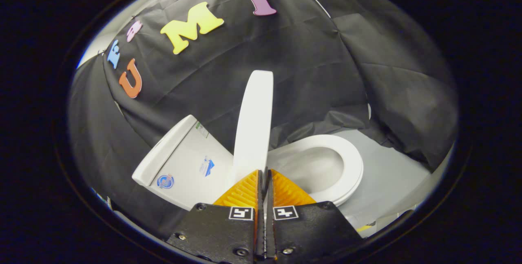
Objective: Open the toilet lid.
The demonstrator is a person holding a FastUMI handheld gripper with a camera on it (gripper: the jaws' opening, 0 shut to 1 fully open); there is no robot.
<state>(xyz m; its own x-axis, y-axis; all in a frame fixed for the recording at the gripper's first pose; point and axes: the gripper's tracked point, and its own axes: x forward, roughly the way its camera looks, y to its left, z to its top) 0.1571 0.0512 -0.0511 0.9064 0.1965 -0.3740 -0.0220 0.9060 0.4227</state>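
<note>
The white toilet lid [253, 125] stands raised, nearly upright and seen almost edge-on, between the tank [185, 166] on one side and the open seat ring [350, 162] and bowl [316, 170] on the other. My gripper [263, 172] sits at the lid's near rim. Its orange fingers [244, 192] are closed to a thin slit, and a sliver of the white rim shows pinched between them. The lid rises straight ahead, beyond the fingertips.
Black cloth walls wrap closely around the toilet behind the tank and past the bowl. A grey floor [391, 178] spreads beside the seat. The tank carries small stickers on its side.
</note>
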